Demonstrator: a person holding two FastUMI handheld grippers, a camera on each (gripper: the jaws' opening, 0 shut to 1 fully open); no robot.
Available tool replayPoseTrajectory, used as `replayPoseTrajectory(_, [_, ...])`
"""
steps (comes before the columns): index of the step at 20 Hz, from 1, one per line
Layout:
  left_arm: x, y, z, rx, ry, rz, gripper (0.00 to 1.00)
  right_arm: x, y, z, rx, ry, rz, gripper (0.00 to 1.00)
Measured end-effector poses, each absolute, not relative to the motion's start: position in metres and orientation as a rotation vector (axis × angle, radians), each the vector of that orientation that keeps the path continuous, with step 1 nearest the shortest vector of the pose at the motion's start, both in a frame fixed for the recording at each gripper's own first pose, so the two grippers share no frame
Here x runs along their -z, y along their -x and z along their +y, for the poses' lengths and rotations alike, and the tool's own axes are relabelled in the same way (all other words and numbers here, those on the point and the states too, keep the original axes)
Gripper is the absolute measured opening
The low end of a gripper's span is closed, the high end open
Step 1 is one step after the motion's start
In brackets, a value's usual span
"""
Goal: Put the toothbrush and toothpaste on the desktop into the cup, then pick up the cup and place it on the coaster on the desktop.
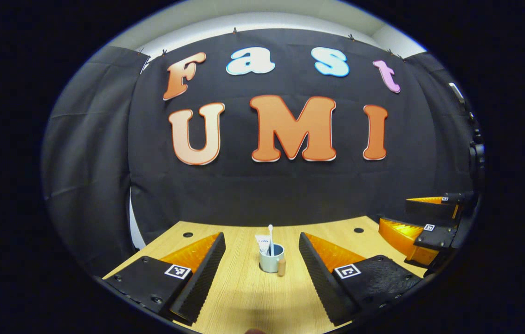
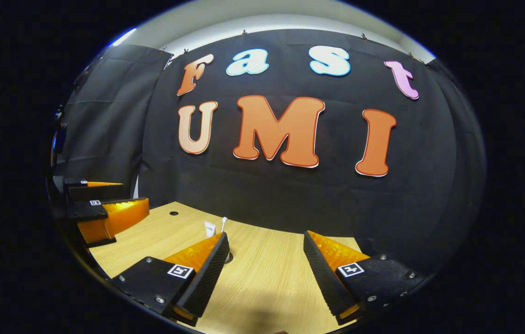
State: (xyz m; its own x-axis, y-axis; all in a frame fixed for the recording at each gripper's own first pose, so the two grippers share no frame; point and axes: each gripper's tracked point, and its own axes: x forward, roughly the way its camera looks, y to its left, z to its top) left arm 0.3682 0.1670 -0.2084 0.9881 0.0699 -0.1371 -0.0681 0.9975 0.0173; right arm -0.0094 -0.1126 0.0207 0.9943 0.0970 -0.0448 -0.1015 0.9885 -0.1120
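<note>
The toothbrush (image 1: 270,237) and toothpaste (image 1: 262,242) are already standing in the cup (image 1: 271,260) on the counter (image 1: 253,297). Both the left tool (image 1: 259,264) and right tool (image 2: 267,271) are hanging spread and empty. The coaster is possibly sitting under the cup, so the task is looking nearly done.

surface: wooden desktop (image 1: 243,297) | on it: cup (image 1: 271,261) with toothbrush (image 1: 270,237), toothpaste (image 1: 262,243)

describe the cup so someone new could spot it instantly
Start at the light wooden desktop in front of the black cloth wall. Midway along it, straight ahead between the open left gripper's fingers, stands a small pale blue-green cup. It is the only upright vessel there: a white toothbrush and white toothpaste tube stick out of it, with a small tan wooden piece at its side.
</note>
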Motion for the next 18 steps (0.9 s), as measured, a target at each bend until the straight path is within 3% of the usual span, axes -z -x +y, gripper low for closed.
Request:
replayPoseTrajectory(9, [0.191, -0.358, 0.169, -0.102, -0.057, 0.045, 0.96, -0.024, 0.046, -0.112, -0.133, 0.101, -0.034, 0.97])
replayPoseTrajectory(18, [0.174, -0.360, 0.176, -0.103, -0.093, -0.019, 0.96, -0.025, 0.013, -0.104, -0.139, 0.093, -0.036, 0.98])
